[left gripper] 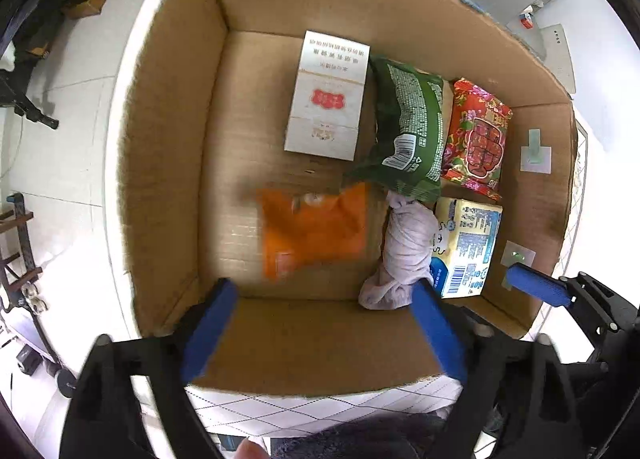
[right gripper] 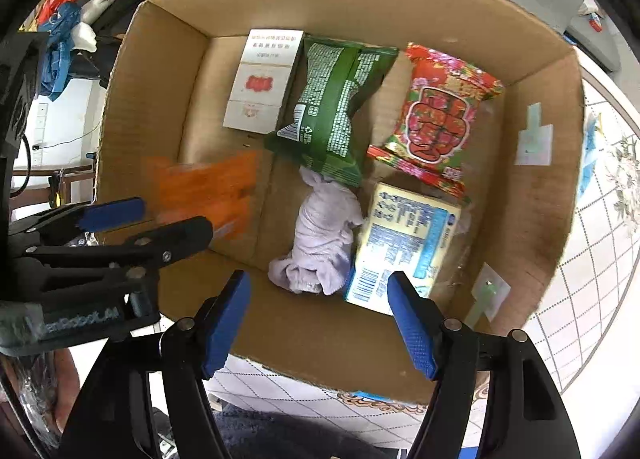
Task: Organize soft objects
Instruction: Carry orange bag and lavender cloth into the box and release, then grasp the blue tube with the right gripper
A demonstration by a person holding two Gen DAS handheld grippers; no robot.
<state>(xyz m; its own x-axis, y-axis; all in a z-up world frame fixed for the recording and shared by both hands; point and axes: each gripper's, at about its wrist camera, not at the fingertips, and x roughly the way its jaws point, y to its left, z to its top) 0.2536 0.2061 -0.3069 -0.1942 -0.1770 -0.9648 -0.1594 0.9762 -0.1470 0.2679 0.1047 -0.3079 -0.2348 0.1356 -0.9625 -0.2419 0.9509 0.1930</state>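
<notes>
We see the cardboard box, both tools above it. The blurred orange packet lies directly ahead of the left tool, nearer than the right tool; both jaws gape empty.

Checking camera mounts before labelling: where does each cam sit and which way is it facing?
Left wrist: on the left gripper, facing steeply down into the cardboard box; shows its own open blue fingers, the right gripper at the right edge, a fingertip at the bottom.
Right wrist: on the right gripper, facing steeply down into the same box from further right; own open fingers, left gripper at left.
Shared: blurred orange packet, green bag, lilac cloth, red packet, blue-white pack, white carton.
</notes>
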